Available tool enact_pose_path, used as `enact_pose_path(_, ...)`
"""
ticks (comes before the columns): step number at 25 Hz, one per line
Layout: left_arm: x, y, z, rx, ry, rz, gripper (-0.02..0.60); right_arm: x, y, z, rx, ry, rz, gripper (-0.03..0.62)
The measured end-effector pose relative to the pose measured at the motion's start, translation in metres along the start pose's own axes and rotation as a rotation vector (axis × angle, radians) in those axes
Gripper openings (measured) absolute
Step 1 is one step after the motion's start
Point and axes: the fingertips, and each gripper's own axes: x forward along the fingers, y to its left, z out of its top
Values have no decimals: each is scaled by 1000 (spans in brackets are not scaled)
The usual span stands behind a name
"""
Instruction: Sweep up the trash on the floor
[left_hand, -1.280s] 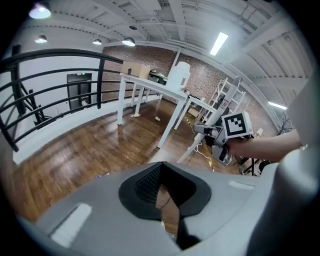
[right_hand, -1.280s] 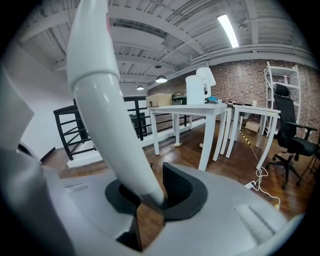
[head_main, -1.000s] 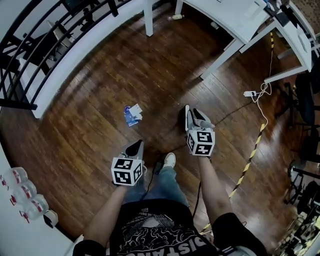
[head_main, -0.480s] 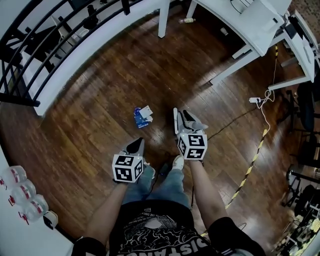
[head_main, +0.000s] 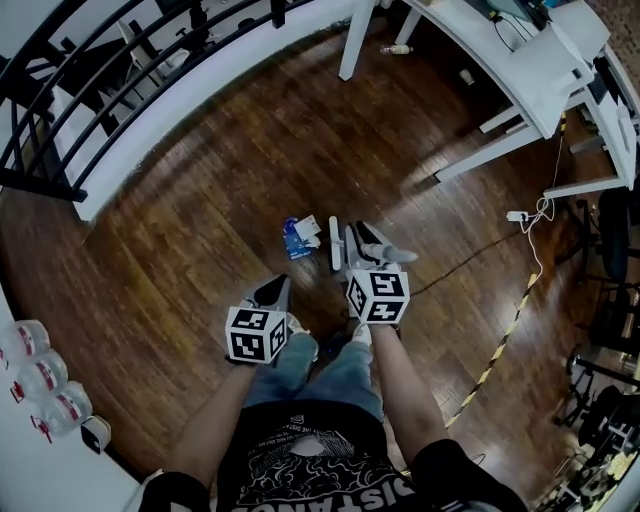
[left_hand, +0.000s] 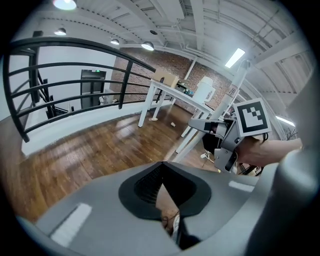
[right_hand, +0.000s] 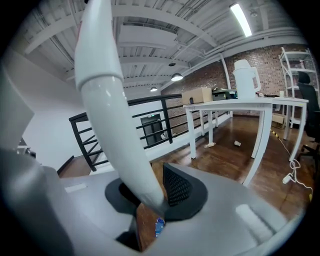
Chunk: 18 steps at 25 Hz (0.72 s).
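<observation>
The trash (head_main: 299, 236) is a small heap of blue and white paper scraps on the dark wood floor. In the head view it lies just left of my right gripper (head_main: 358, 243). That gripper is shut on a white tubular handle (right_hand: 107, 100), which runs up out of the jaws past the camera. A blue scrap (right_hand: 159, 226) shows on the floor below the jaws. My left gripper (head_main: 275, 293) hangs lower left of the trash, over the person's knee. Its jaws stand closed to a point with nothing between them. Whatever is at the handle's lower end is hidden.
A black railing on a white curb (head_main: 150, 110) curves along the upper left. White table legs (head_main: 480, 150) stand at the upper right, with a bottle (head_main: 397, 48) on the floor beyond. A cable and plug (head_main: 517, 215) and yellow-black tape (head_main: 500, 345) lie to the right. Bottles (head_main: 40, 385) stand at lower left.
My right gripper with the handle has moved left, closing in on the paper scraps. The person has stepped forward. The left gripper keeps its place and stays closed.
</observation>
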Motion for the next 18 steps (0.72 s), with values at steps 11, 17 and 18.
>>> enact_pose_path(11, -11, 18, -1, -39, -24, -6, 5, 8, 27, 0, -4, 16, 31, 52)
enact_pose_path(17, -20, 17, -10, -53, -29, 1, 5, -1, 20, 3, -64, 29, 20, 37)
enact_pose_path(18, -22, 15, -11, -56, -33, 2, 5, -6, 17, 4, -66, 28, 17, 32)
